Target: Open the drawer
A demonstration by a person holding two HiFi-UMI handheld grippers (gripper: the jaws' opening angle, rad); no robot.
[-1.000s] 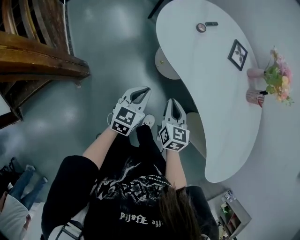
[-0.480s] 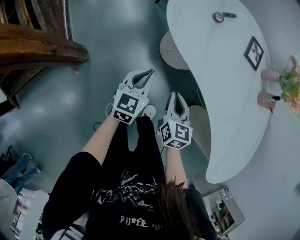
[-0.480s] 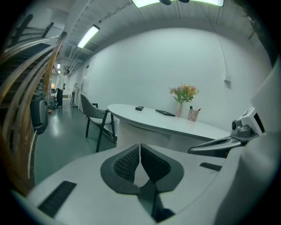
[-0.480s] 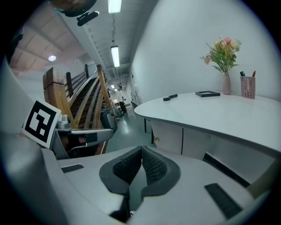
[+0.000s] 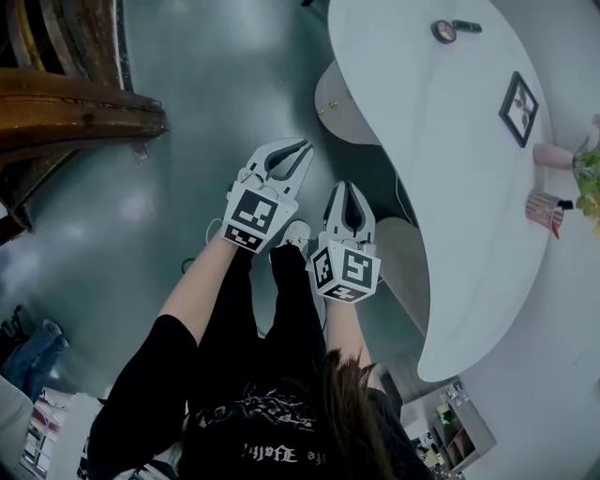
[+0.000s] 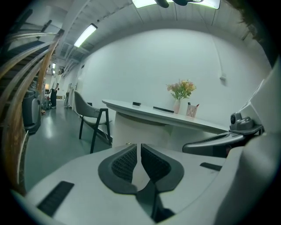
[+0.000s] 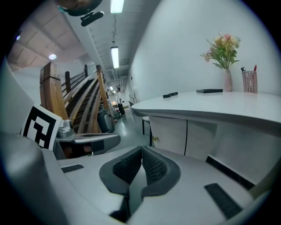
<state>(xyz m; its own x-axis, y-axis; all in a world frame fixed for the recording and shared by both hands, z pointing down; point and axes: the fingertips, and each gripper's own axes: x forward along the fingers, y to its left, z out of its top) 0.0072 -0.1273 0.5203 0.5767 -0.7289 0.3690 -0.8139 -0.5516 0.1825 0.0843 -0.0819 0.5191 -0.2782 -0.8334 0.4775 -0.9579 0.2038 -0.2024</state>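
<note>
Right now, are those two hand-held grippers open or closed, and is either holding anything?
Left hand-held gripper: closed, holding nothing.
Right hand-held gripper: closed, holding nothing.

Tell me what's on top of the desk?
A picture frame, a small round thing, a dark bar beside it, a pink vase of flowers and a pen cup. Under the flowers, the top is hidden.

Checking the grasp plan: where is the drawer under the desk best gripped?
Probably by the small gold knob on the drawer front, approached squarely from in front: it is the only part that sticks out.
</note>
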